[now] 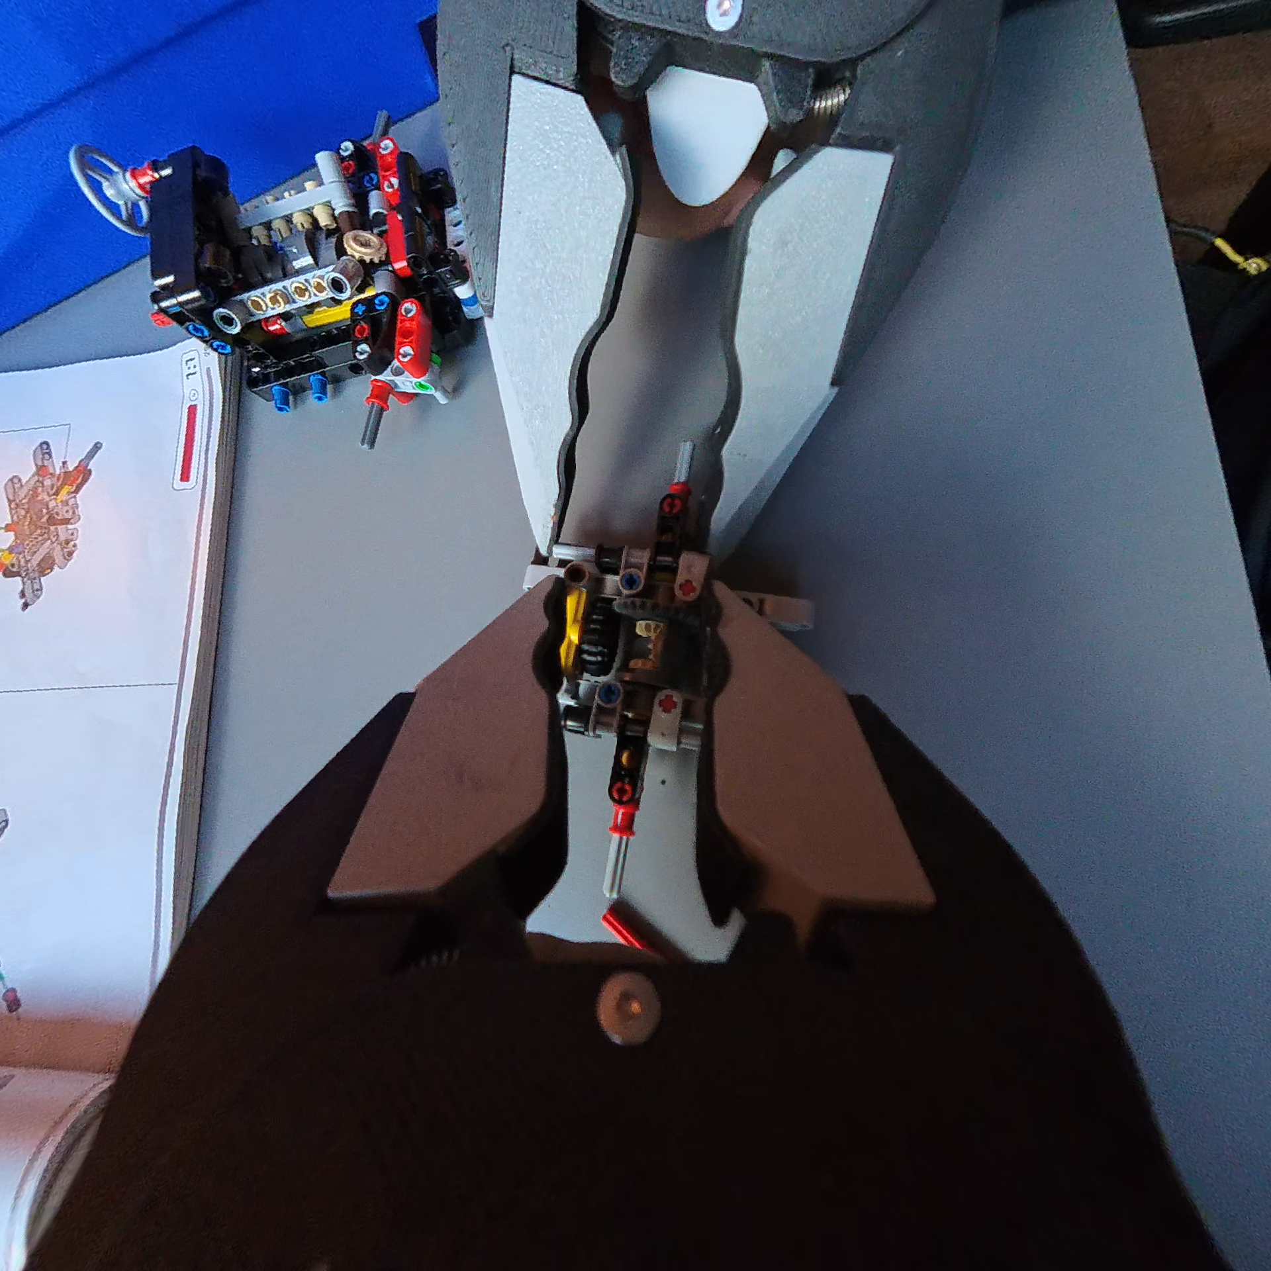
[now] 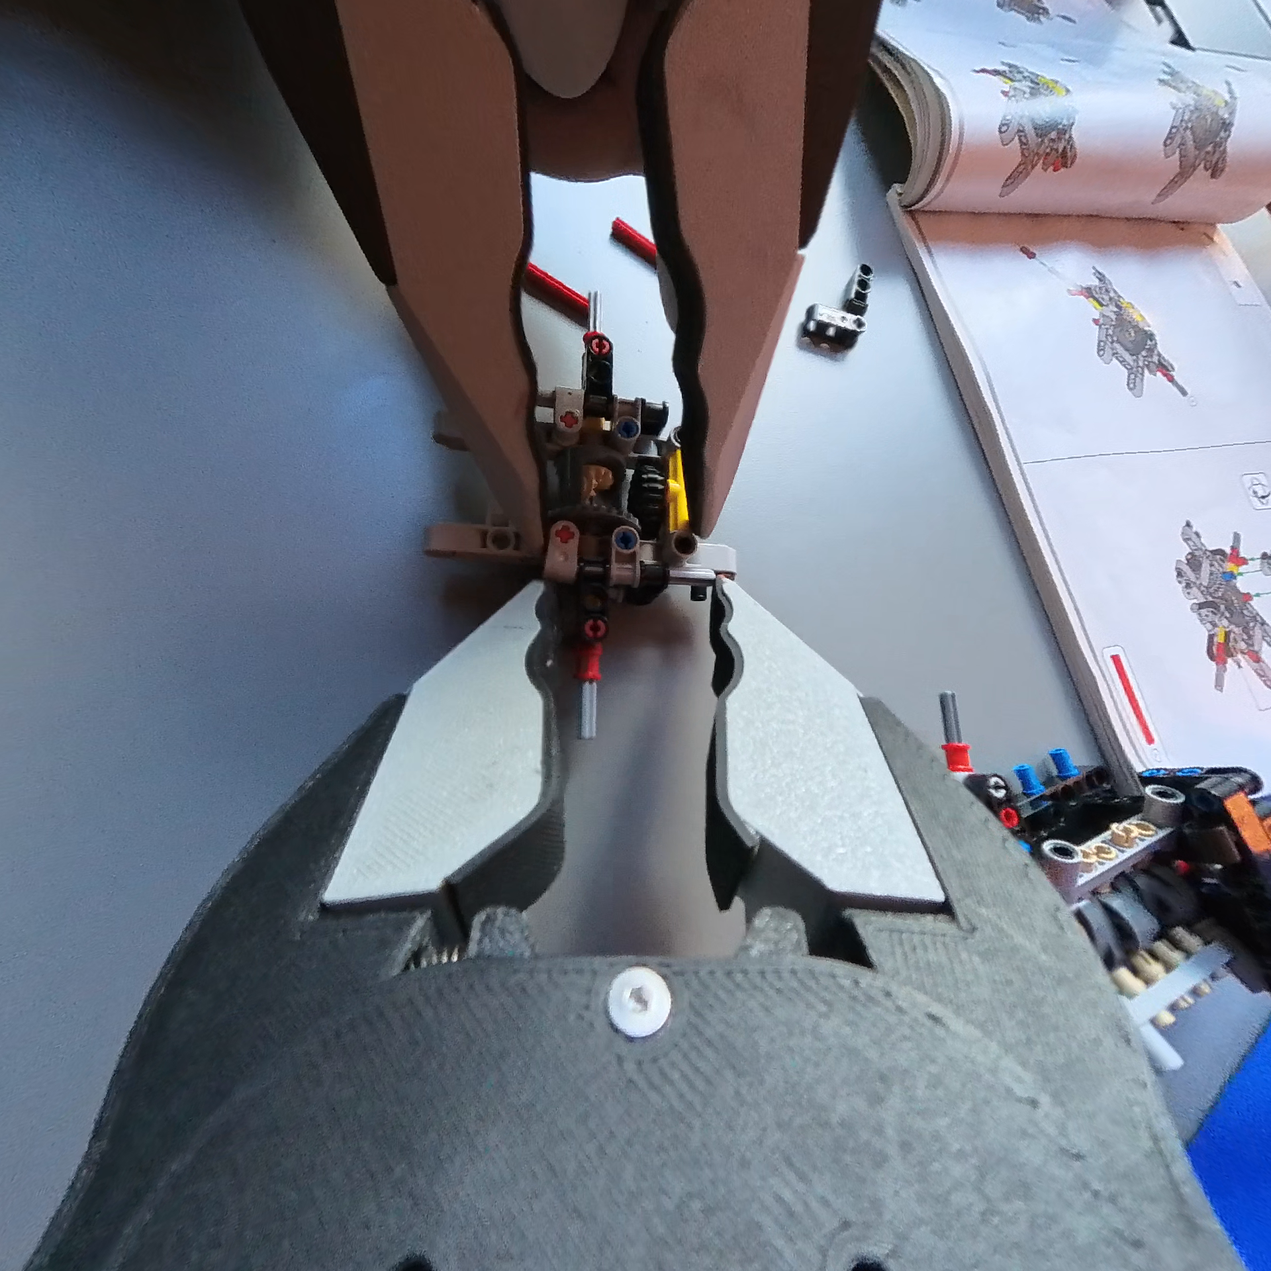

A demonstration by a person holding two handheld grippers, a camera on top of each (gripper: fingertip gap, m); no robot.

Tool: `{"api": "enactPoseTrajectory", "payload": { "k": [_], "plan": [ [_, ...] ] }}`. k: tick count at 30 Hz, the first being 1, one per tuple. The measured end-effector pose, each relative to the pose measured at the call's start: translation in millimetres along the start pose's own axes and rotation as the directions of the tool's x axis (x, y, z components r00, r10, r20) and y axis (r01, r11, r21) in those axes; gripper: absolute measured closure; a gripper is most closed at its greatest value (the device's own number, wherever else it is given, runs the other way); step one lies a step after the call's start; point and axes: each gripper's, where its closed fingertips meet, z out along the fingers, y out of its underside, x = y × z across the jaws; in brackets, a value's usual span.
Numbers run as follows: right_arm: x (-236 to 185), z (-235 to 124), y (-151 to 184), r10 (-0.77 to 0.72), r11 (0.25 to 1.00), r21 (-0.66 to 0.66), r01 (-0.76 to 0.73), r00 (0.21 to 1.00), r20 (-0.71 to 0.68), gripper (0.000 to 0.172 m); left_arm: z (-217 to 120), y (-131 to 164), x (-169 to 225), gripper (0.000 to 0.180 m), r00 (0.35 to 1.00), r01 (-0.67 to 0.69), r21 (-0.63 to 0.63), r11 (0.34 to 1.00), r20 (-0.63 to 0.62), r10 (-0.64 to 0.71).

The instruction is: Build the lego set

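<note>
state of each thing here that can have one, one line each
left gripper: shut on the small gear assembly
right gripper: jaws apart, tips at the assembly's end, grip unclear
instruction booklet: lying open on the table
large brick model: part-built, resting untouched
red axle: loose on the table

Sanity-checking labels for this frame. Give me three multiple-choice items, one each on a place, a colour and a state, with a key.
1. Where is the larger build? A on the table beside the booklet; B between the left gripper's fingers; C on a shelf.
2. What colour is the loose rod? A blue; B red; C yellow.
3. What state is the left gripper in? A open over bare table; B shut on the small gear assembly; C out of view.

Key:
1. A: it stands on the grey table by the page edge.
2. B: it is plainly red.
3. B: both brown fingers press its sides.
</note>
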Motion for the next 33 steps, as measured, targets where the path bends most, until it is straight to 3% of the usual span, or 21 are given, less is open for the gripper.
{"api": "enactPoseTrajectory", "payload": {
  "k": [4,7,14,17,19,33],
  "plan": [
    [-5.8,-2.4,-3.3,0.075,0.997,0.031,-0.078,0.993,0.089,0.116,-0.6,0.4,-1.5,0.144,1.0,0.009,0.021,1.0,0.021,-0.009],
    [-1.9,-2.5,-2.5,0.092,0.995,0.032,-0.096,0.992,0.089,0.128,-0.8,0.4,-1.3,0.144,1.0,0.001,0.025,1.0,0.03,-0.002],
    [1.5,0.3,-2.8,0.054,0.998,0.023,-0.056,0.997,0.048,0.127,-0.9,0.7,-3.1,0.144,0.999,-0.008,0.024,1.0,0.043,0.007],
    [2.9,-0.9,-5.8,0.046,0.998,0.037,-0.047,0.998,0.037,0.117,-1.0,0.3,-0.1,0.145,1.0,-0.012,0.028,1.0,0.024,0.011],
    [0.2,-0.6,-5.7,0.034,0.999,0.036,-0.035,0.998,0.049,0.127,-1.0,0.5,-1.3,0.144,0.999,-0.013,0.027,1.0,0.031,0.012],
    [-3.6,1.9,-6.6,0.002,0.999,0.034,-0.004,0.998,0.056,0.127,-1.7,0.9,1.7,0.145,1.0,-0.021,0.034,0.999,0.007,0.021]
  ]
}}
